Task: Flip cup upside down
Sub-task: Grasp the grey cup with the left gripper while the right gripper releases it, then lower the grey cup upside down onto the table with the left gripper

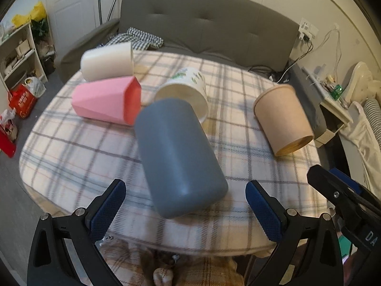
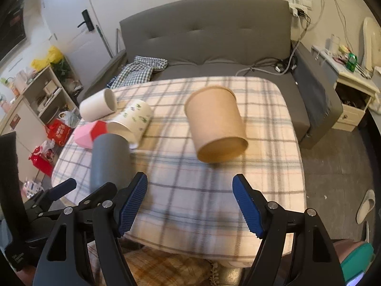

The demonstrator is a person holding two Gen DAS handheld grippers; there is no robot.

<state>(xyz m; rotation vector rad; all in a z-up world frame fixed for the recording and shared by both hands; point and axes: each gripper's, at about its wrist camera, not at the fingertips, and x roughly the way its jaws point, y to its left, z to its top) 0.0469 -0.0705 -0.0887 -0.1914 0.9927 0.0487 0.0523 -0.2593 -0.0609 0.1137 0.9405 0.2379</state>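
Jaws of the left gripper (image 1: 185, 205) are held wide apart with nothing clamped, the closed base of the grey cup (image 1: 177, 155) seen just beyond and between the blue pads (image 1: 108, 211). That cup is laid on its side on the plaid-covered counter (image 1: 71, 157), its mouth turned away toward the far cups. Jaws of the right gripper (image 2: 190, 205) are likewise spread and empty, pointed toward the tan paper cup (image 2: 215, 124), which is tipped with its open mouth toward the camera and blurred; whether it rests on the cloth cannot be told. Behind the grey cup, a white cup with a leaf print (image 1: 184, 93) is seen on its side, mouth toward the camera and close against the grey one. Just left of it a pink cup (image 1: 107, 100) lies with its red mouth facing right, and a plain white cup (image 1: 107, 62) lies behind that. Beyond the counter a grey sofa (image 1: 209, 23) is seen, with a checked cloth (image 1: 140, 39) on its seat
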